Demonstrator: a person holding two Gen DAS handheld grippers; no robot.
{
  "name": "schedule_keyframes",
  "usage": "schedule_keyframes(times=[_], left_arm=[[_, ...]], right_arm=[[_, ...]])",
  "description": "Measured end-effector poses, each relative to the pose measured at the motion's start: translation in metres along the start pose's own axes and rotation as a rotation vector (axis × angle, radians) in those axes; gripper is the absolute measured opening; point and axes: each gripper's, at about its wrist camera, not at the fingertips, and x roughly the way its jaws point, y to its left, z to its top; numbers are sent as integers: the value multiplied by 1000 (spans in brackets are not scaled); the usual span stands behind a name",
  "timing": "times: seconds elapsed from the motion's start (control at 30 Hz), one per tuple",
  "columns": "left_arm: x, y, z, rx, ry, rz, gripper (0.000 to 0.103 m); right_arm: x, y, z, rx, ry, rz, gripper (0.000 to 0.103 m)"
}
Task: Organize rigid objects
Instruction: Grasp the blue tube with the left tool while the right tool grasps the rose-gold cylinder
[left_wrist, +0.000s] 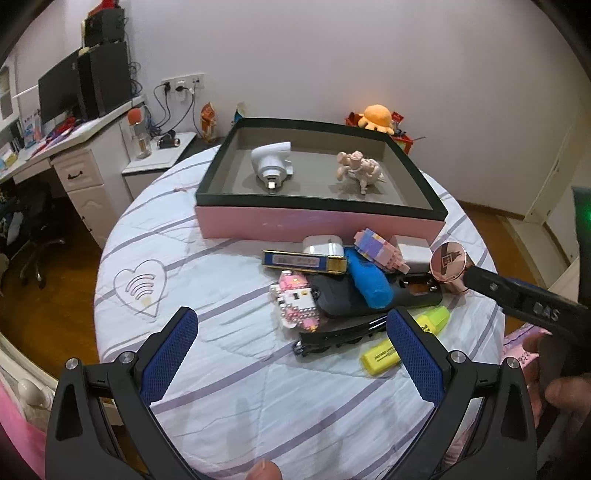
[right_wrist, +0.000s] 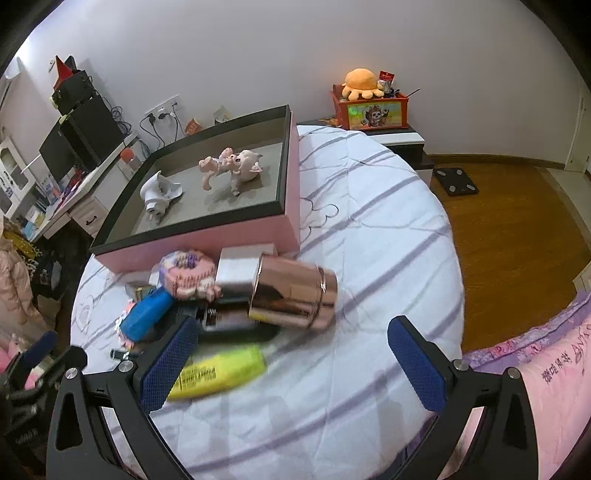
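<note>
Your right gripper (right_wrist: 291, 354) is spread wide and grasps nothing. Just ahead between its fingers lies the rose-gold metal cylinder (right_wrist: 293, 295) on its side on the bed (right_wrist: 369, 229), at the right edge of the clutter. A yellow highlighter (right_wrist: 218, 371) lies beside the left finger.

Your left gripper (left_wrist: 291, 345) is likewise released, hovering short of the pile: pink brick figure (left_wrist: 297, 301), blue cylinder (left_wrist: 369, 282), black case (left_wrist: 343, 299), blue-and-gold box (left_wrist: 304, 261).

Behind the pile stands the pink tray (left_wrist: 317, 225), holding a white plug adapter (left_wrist: 271, 162) and a pink pig figurine (left_wrist: 358, 168), well apart.
</note>
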Motion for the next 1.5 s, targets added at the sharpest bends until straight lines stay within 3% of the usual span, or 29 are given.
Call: schedule_keyframes(times=[0.13,0.2,0.27,0.33,0.67,0.7,0.8,0.83,1.07,1.2,1.27,1.4,1.5], left_arm=[[11,-12,5,24,15,-7,103],[16,-15,7,28,21,-7,103],[22,-19,9,31,30,-7,103],[27,-22,11,36,36,-6,103],[57,-42,20,55,75,-22,102],[59,-43,20,50,75,-24,99],[68,-44,22,41,94,-18,64],[72,-43,21,34,111,-28,59],[73,-37,19,26,96,-51,51],[73,-27,20,6,88,-79,36],[74,-21,21,-6,92,-103,33],[74,-21,24,4,90,-76,41],[72,-18,26,-20,79,-75,73]], right_arm=[[19,-2,8,13,31,13,87],[30,-4,11,18,62,12,71],[40,-5,11,30,87,26,69],[46,-6,11,31,98,45,60],[46,-8,8,10,79,84,57],[46,-9,8,9,80,84,57],[45,-10,8,4,81,86,57],[45,-10,8,3,81,86,57],[45,-9,8,1,79,88,57],[44,-9,8,-2,75,85,57],[44,-8,8,-1,75,83,57],[42,-9,7,-3,74,77,57],[41,-8,7,-4,74,75,57]])
